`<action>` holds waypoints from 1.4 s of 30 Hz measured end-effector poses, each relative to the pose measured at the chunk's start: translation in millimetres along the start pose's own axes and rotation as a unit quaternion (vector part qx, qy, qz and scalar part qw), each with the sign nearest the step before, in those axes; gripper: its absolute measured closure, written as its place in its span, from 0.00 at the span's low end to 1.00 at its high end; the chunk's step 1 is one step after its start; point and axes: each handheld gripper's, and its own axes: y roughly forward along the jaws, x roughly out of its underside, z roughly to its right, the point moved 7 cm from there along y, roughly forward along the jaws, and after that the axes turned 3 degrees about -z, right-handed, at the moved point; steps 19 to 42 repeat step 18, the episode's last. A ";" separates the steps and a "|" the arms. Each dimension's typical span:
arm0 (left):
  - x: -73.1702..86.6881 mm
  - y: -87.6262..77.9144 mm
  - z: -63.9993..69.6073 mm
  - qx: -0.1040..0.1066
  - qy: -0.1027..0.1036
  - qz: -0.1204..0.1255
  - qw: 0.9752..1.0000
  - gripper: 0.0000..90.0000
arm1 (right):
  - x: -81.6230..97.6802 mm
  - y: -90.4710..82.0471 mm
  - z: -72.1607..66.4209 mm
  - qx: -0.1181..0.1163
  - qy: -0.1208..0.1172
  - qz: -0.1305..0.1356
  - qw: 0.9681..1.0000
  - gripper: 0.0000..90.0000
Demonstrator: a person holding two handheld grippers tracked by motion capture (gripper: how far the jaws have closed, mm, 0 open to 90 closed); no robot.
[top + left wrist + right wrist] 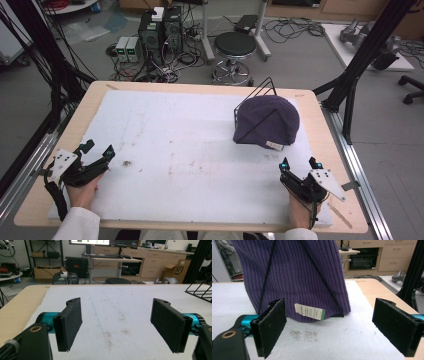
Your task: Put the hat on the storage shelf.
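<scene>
Purple knit hat [267,120] sits right of centre in the high view, draped over a black wire rack [255,95] whose base it hides. Left gripper [95,154] lower left, right gripper [299,164] lower right: jaws wide apart, empty. The hat's tag [309,311] print is illegible.

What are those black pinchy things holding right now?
Nothing. The left hand-held gripper and right hand-held gripper both stand open over the white foam mat; the purple knitted hat sits untouched on its black wire rack.
</scene>
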 end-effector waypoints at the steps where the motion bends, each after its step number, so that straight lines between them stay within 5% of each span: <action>1: 0.0 0.0 -0.1 0.000 0.000 0.000 1.000 0.28 | 0.0 0.3 0.0 0.000 0.000 0.001 1.000 0.13; 42: 0.6 1.1 0.2 0.003 0.000 -0.002 1.000 0.28 | -0.1 -0.4 -0.6 -0.010 0.000 0.000 1.000 0.13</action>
